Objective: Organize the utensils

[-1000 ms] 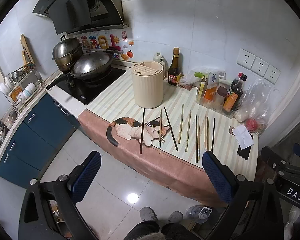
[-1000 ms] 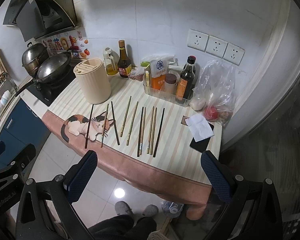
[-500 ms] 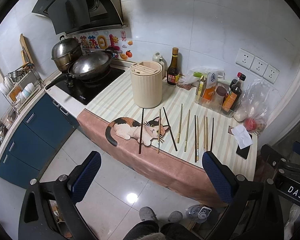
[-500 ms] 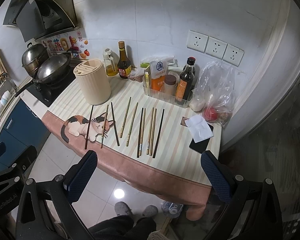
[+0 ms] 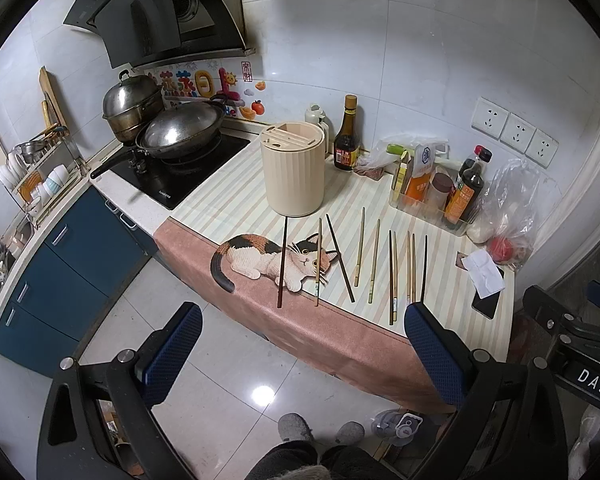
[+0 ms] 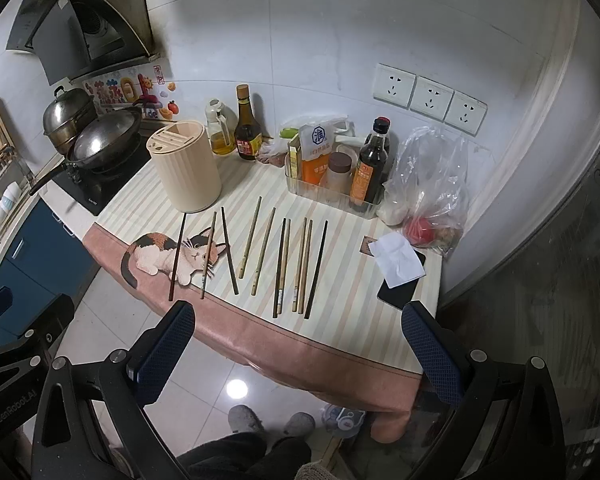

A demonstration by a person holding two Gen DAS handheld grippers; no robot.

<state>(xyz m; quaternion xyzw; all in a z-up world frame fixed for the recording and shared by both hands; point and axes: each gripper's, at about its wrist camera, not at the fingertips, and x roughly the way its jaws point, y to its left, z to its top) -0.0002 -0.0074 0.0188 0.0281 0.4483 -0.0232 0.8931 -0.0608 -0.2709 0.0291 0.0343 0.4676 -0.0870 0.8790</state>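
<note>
Several chopsticks (image 5: 374,267) (image 6: 282,260), some dark and some pale wood, lie side by side on the striped tablecloth (image 5: 236,204) (image 6: 352,320). Behind their left end stands a cream cylindrical utensil holder (image 5: 293,174) (image 6: 185,170) with slots in its lid. My left gripper (image 5: 300,344) is open, held off the table's front edge over the floor. My right gripper (image 6: 298,342) is also open with nothing between its fingers, near the front edge below the chopsticks. The right gripper's body shows at the far right of the left wrist view.
A wok (image 5: 180,130) and a steel pot (image 5: 130,104) sit on the stove at the left. Sauce bottles (image 6: 248,132), a clear bin of condiments (image 6: 332,176), a plastic bag (image 6: 432,196), a phone with paper (image 6: 400,276) line the back and right. A person's slippered feet (image 6: 270,422) stand on the tiled floor.
Both grippers have eased slightly toward the table, so the chopsticks sit a little lower and nearer in each view. Nothing on the table has moved.
</note>
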